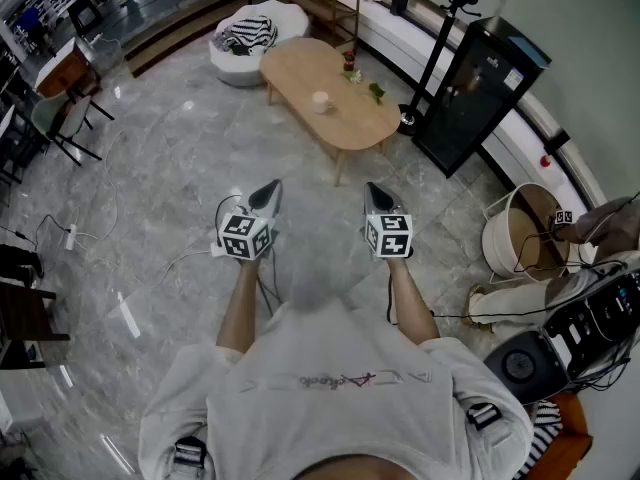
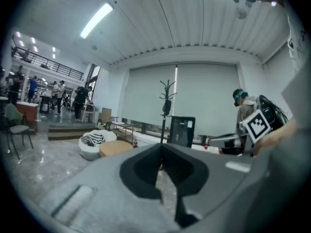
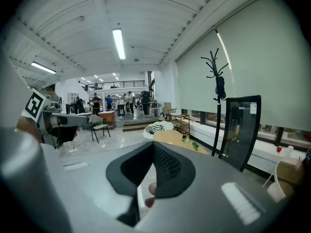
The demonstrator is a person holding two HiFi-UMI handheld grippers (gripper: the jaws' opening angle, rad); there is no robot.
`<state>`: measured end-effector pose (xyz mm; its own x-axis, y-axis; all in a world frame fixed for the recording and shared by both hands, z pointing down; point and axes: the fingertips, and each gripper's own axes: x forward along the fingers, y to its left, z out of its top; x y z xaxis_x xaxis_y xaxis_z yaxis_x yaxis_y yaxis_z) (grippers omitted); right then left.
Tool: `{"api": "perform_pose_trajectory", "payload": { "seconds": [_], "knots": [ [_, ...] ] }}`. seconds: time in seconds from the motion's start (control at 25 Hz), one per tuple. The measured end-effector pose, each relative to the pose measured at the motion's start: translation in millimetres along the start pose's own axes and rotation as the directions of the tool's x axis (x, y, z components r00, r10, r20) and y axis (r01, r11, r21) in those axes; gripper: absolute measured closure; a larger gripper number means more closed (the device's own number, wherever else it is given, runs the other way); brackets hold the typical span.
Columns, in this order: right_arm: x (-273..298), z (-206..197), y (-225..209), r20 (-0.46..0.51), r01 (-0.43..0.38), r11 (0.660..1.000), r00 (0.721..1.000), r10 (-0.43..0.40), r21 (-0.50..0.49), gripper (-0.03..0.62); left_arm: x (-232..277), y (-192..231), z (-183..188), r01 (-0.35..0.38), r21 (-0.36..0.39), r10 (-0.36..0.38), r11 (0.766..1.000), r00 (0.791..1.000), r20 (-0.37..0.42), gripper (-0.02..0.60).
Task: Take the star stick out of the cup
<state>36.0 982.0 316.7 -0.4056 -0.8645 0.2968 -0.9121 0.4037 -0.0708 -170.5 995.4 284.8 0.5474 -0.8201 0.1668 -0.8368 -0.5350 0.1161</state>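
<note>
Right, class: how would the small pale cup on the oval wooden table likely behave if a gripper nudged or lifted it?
The cup looks small against the table, so it is probably light. It seems to stand upright on smooth wood, so a push would likely slide or tip it. Its material is too distant to judge.

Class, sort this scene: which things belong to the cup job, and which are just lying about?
Job: cup on the wooden table; left tongs and right tongs, both shut and empty. Star stick too small to make out.
Lying about: beanbag, coat stand, white basket, black cabinet.
</note>
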Motion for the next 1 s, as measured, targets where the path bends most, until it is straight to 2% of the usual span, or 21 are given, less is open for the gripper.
{"api": "perform_pose_trajectory", "payload": {
  "seconds": [0.16, 0.24, 0.52, 1.0],
  "knots": [
    [41, 13, -30, -0.015, -0.009, 1.000, 1.000, 0.009, 0.004, 0.591, 50, 19, 8, -0.008, -0.009, 0.008, 1.000, 1.000, -0.015, 0.581],
    [46, 13, -32, -0.020, -0.008, 1.000, 1.000, 0.009, 0.007, 0.591, 57, 21, 6, -0.008, -0.013, 0.008, 1.000, 1.000, -0.024, 0.581],
    [53, 0, -4, -0.026, 0.001, 0.999, 1.000, 0.000, 0.037, 0.591, 36, 40, -6, 0.002, -0.022, -0.003, 1.000, 0.999, -0.036, 0.581],
    [93, 0, 67, -0.031, 0.030, 0.999, 0.999, -0.029, 0.022, 0.591, 8, 107, -13, 0.050, -0.013, -0.050, 0.999, 0.998, -0.036, 0.581]
  ]
}}
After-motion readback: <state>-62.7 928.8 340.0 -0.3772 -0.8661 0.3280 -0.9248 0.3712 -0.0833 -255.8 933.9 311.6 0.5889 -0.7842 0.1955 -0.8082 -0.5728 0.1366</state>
